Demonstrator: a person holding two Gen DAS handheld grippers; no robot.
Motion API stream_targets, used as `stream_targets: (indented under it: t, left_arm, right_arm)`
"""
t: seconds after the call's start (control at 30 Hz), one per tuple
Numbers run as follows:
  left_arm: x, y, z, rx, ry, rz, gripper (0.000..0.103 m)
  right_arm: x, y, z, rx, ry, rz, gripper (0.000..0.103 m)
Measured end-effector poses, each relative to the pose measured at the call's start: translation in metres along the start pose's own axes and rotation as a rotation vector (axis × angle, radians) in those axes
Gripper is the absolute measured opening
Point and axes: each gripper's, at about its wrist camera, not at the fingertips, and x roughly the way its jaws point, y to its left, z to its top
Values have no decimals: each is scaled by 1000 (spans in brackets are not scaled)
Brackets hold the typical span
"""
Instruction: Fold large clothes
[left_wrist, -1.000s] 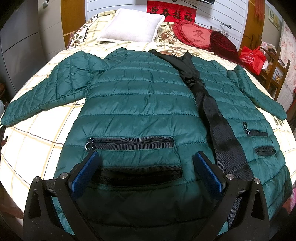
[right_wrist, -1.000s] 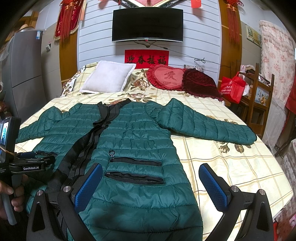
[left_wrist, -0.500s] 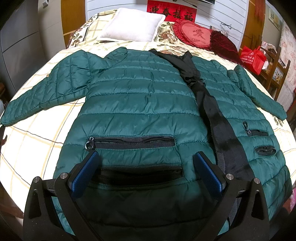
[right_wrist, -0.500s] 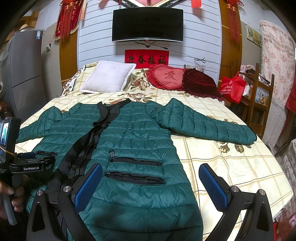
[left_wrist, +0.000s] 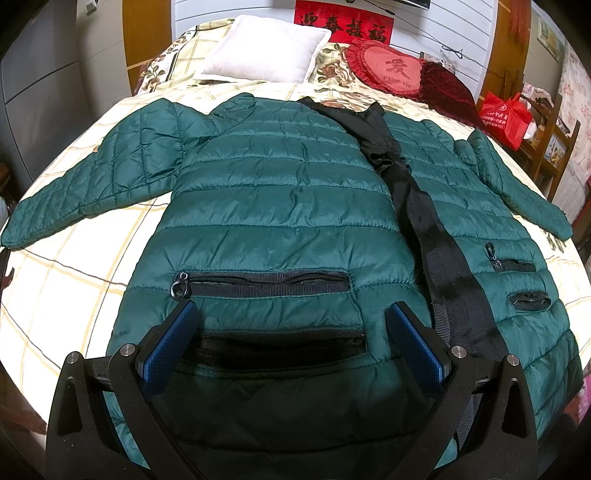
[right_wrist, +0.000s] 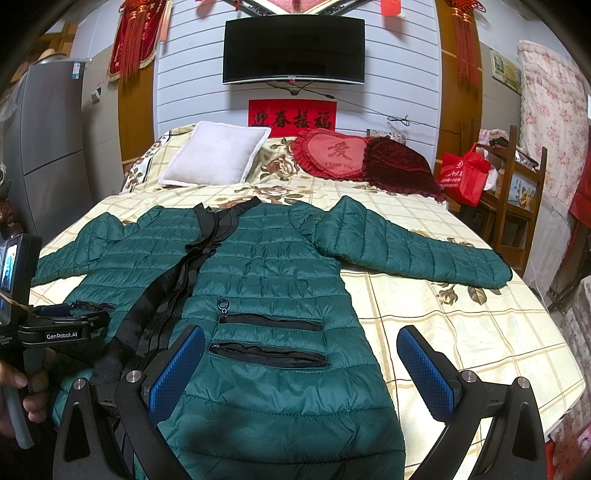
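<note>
**Both grippers poised, nothing moved**

While the left gripper (left_wrist: 291, 339) and right gripper (right_wrist: 301, 365) hover wide apart, holding nothing, as a second ago, the dark green quilted puffer jacket (left_wrist: 280, 206) lies unchanged, sleeves spread, on the cream checked bedspread (right_wrist: 461, 317), white square pillow (right_wrist: 218, 158) beyond.

white pillow (right_wrist: 218, 153) | heart cushion (right_wrist: 332, 153) | TV (right_wrist: 293, 51) | red bag (right_wrist: 463, 173) | fridge (right_wrist: 48, 147)
</note>
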Motion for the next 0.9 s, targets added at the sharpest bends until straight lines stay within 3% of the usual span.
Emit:
stream_targets:
  t: [0.9]
  left_arm:
    - [0,0,0,-1,0,0,103]
  right_arm:
    - [1,-2,0,6,3,-5,103]
